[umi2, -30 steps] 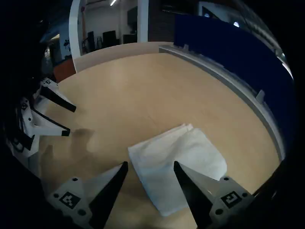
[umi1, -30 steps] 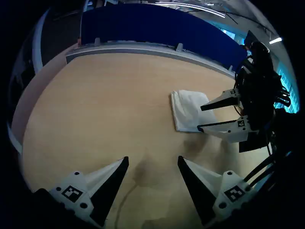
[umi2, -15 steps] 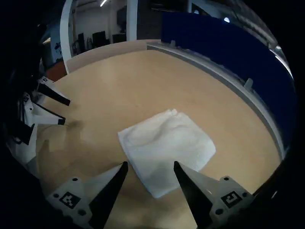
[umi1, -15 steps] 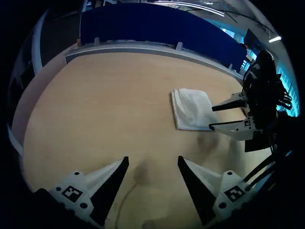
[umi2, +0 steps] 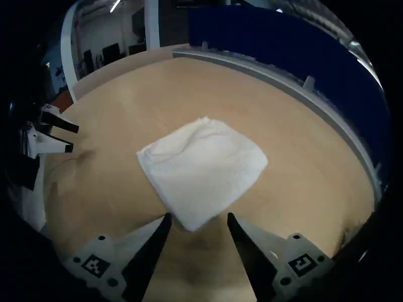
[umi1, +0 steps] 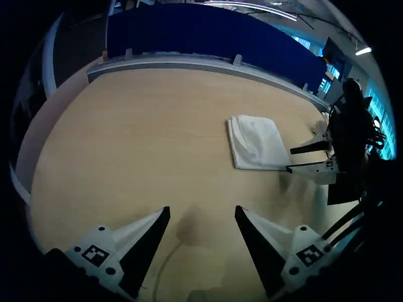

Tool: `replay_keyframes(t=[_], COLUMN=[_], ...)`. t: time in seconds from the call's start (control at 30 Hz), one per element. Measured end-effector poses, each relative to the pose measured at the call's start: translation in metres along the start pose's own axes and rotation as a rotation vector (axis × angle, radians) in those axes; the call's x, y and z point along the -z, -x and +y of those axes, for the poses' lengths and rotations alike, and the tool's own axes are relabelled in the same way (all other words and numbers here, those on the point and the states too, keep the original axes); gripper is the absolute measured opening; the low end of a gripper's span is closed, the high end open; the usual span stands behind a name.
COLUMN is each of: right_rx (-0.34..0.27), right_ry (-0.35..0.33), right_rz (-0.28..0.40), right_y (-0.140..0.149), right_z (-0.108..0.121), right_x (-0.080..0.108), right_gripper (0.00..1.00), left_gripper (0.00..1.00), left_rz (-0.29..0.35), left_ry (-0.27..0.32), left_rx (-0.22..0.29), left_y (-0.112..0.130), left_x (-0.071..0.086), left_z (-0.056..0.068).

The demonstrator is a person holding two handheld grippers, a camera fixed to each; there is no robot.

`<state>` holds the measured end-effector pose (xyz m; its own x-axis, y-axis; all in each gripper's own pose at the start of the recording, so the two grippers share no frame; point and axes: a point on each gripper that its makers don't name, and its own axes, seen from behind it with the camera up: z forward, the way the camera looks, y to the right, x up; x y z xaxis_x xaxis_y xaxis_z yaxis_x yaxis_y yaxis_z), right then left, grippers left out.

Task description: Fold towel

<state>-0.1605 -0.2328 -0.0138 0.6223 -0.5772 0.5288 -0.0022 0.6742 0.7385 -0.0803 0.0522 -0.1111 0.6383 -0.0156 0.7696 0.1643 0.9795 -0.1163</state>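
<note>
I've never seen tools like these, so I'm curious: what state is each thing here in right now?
towel: folded, lying flat on the table.
left gripper: open, holding nothing.
right gripper: open, holding nothing, pointing at the towel's near corner.

The left claw [umi1: 202,209] is held level with its two fingers spread wide, gripping nothing, while the right claw [umi2: 199,216], well apart at the right edge of the left gripper view, points sideways across that view, its own fingers likewise parted and closed on nothing.
</note>
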Motion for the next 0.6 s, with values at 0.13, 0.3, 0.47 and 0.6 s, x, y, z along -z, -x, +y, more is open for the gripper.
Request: replay_keyframes(t=[0.13, 0.3, 0.47, 0.6], right_rx=[-0.005, -0.013, -0.033, -0.04], right_ry=[-0.004, -0.015, -0.013, -0.015], right_rz=[-0.008, -0.003, 0.003, 0.015], right_y=[0.0053, 0.0087, 0.01, 0.008], right_z=[-0.0033, -0.0078, -0.0066, -0.0066], right_x=[-0.003, -0.0052, -0.0069, -0.0054], right_gripper=[0.63, 0.44, 0.26, 0.12], left_gripper=[0.95, 0.96, 0.96, 0.95], left_rz=[0.001, 0.0, -0.001, -0.001], left_ry=[0.0, -0.002, -0.003, -0.004], left_rx=[0.0, 0.003, 0.001, -0.002], left_y=[-0.0001, 0.0005, 0.0009, 0.0009], left_x=[0.0006, -0.0001, 0.0001, 0.0009], left_z=[0.001, -0.0003, -0.001, -0.0013])
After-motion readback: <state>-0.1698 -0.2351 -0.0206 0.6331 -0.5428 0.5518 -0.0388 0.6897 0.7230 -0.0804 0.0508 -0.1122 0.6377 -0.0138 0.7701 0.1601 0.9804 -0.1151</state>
